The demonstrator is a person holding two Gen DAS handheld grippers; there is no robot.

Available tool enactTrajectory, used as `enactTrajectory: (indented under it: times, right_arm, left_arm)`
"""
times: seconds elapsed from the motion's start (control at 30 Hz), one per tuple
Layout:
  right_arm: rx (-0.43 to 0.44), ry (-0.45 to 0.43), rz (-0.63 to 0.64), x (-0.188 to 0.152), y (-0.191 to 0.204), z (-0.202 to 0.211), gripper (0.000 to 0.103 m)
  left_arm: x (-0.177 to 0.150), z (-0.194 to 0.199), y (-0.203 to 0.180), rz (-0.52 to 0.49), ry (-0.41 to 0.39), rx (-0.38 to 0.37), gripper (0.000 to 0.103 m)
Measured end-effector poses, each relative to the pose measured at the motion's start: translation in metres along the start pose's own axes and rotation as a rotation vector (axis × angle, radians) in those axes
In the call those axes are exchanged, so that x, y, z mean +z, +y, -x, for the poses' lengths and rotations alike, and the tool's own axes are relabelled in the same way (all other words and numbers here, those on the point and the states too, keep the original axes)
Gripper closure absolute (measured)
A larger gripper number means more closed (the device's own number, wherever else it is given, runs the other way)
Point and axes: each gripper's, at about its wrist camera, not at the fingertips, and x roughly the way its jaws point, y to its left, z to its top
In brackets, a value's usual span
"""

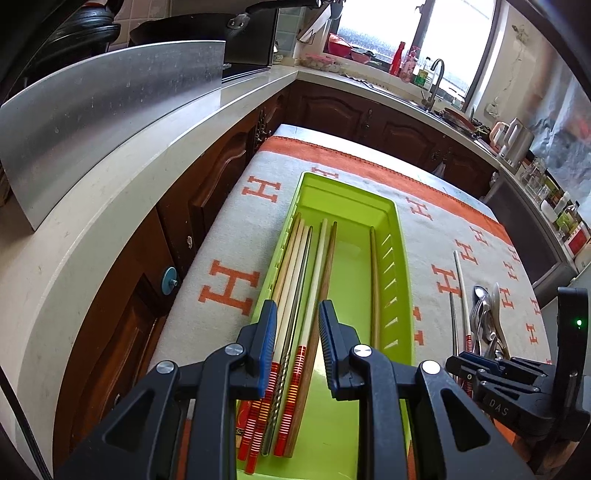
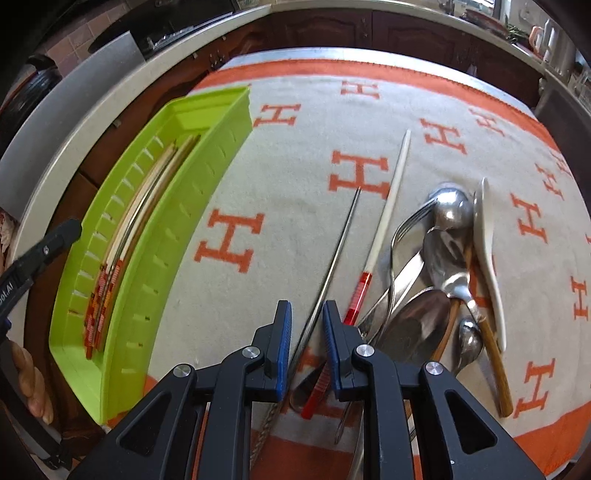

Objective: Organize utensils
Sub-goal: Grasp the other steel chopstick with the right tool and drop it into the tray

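Left gripper (image 1: 297, 308) hovers with fingers apart over chopsticks (image 1: 295, 295) in the green tray (image 1: 400, 266). Right gripper (image 2: 306, 310), fingers parted and empty, straddles a metal chopstick (image 2: 334, 258) on the desk's H-patterned cloth (image 2: 295, 166), beside piled spoons (image 2: 443, 251).

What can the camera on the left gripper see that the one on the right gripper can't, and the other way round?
Only the left view shows the window, the sink tap and a lone brown chopstick lying apart in the tray. Only the right view shows the white ceramic spoon, the fork and the wooden-handled spoon spread out clearly. Both show the green tray holding chopsticks, the metal chopstick and the red-ended white chopstick on the H-patterned cloth.
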Motion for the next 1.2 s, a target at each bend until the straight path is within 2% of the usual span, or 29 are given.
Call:
enactTrajectory:
  times: [0.2, 0.43, 0.57, 0.67, 0.83, 0.97, 1.2]
  right_arm:
    - [-0.028, -0.009, 0.049, -0.013, 0.014, 0.005, 0.08]
    - [-0.133, -0.064, 0.125, -0.024, 0.035, 0.003, 0.081]
    - [-0.118, -0.069, 0.106, -0.026, 0.035, 0.006, 0.094]
    - [-0.071, -0.067, 0.043, -0.021, 0.024, 0.006, 0.098]
    - [0.075, -0.03, -0.096, -0.013, -0.001, 0.008, 0.098]
    - [0.157, -0.036, -0.175, 0.0, -0.012, 0.023, 0.098]
    - [0.305, -0.065, -0.226, 0.043, 0.009, 0.058, 0.098]
  left_arm:
    - [-0.001, 0.002, -0.006, -0.009, -0.001, -0.009, 0.082]
    - [-0.003, 0.004, -0.013, -0.023, 0.0, -0.019, 0.081]
    - [-0.004, 0.007, -0.016, -0.033, -0.003, -0.025, 0.08]
    - [-0.004, 0.01, -0.016, -0.033, -0.01, -0.026, 0.08]
    - [-0.002, 0.013, -0.014, -0.02, -0.017, -0.029, 0.08]
    - [-0.001, 0.016, -0.015, -0.024, -0.023, -0.028, 0.08]
    - [-0.001, 0.015, -0.013, -0.022, -0.02, -0.012, 0.08]
